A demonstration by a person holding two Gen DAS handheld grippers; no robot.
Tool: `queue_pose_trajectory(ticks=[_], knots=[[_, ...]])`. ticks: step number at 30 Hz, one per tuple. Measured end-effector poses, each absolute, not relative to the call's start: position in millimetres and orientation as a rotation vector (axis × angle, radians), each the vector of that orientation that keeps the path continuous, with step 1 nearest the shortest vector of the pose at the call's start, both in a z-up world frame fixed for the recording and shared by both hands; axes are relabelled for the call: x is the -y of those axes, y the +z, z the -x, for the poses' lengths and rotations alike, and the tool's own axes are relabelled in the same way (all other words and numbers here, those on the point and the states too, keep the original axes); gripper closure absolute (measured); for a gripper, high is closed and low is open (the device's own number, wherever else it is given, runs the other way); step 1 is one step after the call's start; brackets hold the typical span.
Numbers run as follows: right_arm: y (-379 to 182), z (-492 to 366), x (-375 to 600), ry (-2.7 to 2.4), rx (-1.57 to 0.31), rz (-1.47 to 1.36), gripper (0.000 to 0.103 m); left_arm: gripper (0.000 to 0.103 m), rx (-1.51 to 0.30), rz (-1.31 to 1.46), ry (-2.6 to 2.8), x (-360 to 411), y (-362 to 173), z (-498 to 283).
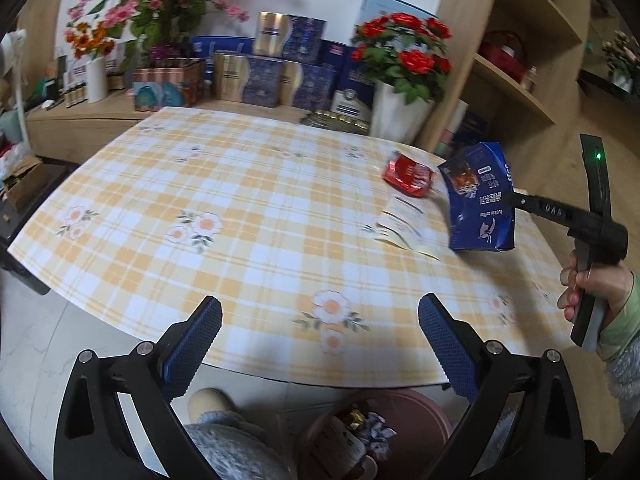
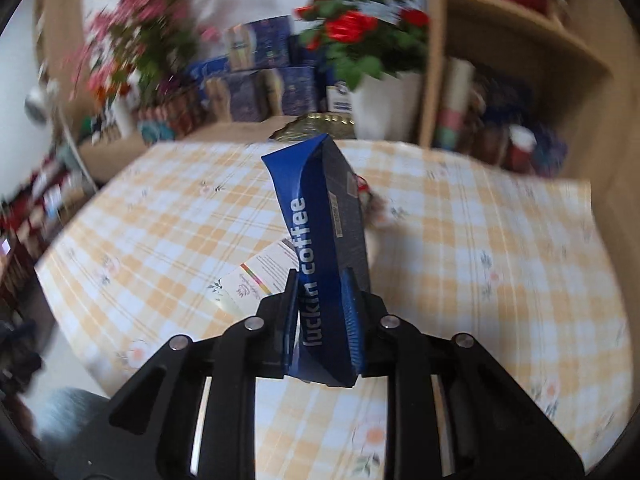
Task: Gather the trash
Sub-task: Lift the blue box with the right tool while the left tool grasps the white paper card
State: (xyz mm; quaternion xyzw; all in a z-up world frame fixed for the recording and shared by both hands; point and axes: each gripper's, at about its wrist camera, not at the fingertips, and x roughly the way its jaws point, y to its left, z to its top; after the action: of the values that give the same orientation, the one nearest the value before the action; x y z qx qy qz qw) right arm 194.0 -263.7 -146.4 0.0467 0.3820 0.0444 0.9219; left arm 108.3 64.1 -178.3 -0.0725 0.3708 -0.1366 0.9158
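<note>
My right gripper (image 2: 322,288) is shut on a blue coffee box (image 2: 320,240) and holds it above the table; the box (image 1: 478,196) and the gripper (image 1: 516,200) also show at the right of the left wrist view. A red wrapper (image 1: 408,174) and a white leaflet (image 1: 404,220) lie on the checked tablecloth (image 1: 240,208) under the box. The leaflet (image 2: 260,276) shows in the right wrist view too. My left gripper (image 1: 320,320) is open and empty over the table's near edge. A pink bin (image 1: 404,412) with trash in it stands on the floor below.
A white pot of red roses (image 1: 400,92) stands at the table's far right. Blue and gold boxes (image 1: 272,68) and pink flowers (image 1: 148,8) fill the sideboard behind. A wooden shelf unit (image 1: 520,60) rises at the right.
</note>
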Motion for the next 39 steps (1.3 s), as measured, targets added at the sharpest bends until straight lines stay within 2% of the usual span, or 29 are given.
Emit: queue_pose_trajectory(ticks=[4,12,24,27,29,31,34,39], knots=[[-142.5,-180.2,291.9,0.095,-0.809,-0.215,0.085,0.007,-0.788,0.141,-0.311,-51.9,-182.1,-106.9],[-147.3,-197.6,300.9,0.12,-0.84,-0.223,0.085,0.007,-0.827,0.159,-0.329,-43.8,-187.1,-115.3],[-155.0,-290.3,283.7,0.2,-1.016,-0.242,0.083,0.007,-0.863,0.159,-0.352,-42.6,-202.8,-129.0],[-154.1,-301.3,280.9,0.241,-1.043,-0.274,0.077,0.007,-0.882,0.194,-0.346,-47.2,-210.2,-135.9],[-157.5,-308.9,274.4,0.267,-1.072,-0.261,0.069,0.007,-0.895,0.209,-0.346,-48.9,-214.2,-139.2],[-161.1,-313.8,267.1,0.289,-1.091,-0.241,0.069,0.007,-0.897,0.207,-0.348,-49.2,-216.2,-142.0],[-165.3,-314.0,261.1,0.293,-1.087,-0.209,0.082,0.007,-0.893,0.198,-0.35,-49.7,-215.6,-143.8],[-159.8,-293.6,274.1,0.264,-0.998,-0.232,0.083,0.007,-0.902,0.227,-0.372,-47.4,-213.3,-156.1]])
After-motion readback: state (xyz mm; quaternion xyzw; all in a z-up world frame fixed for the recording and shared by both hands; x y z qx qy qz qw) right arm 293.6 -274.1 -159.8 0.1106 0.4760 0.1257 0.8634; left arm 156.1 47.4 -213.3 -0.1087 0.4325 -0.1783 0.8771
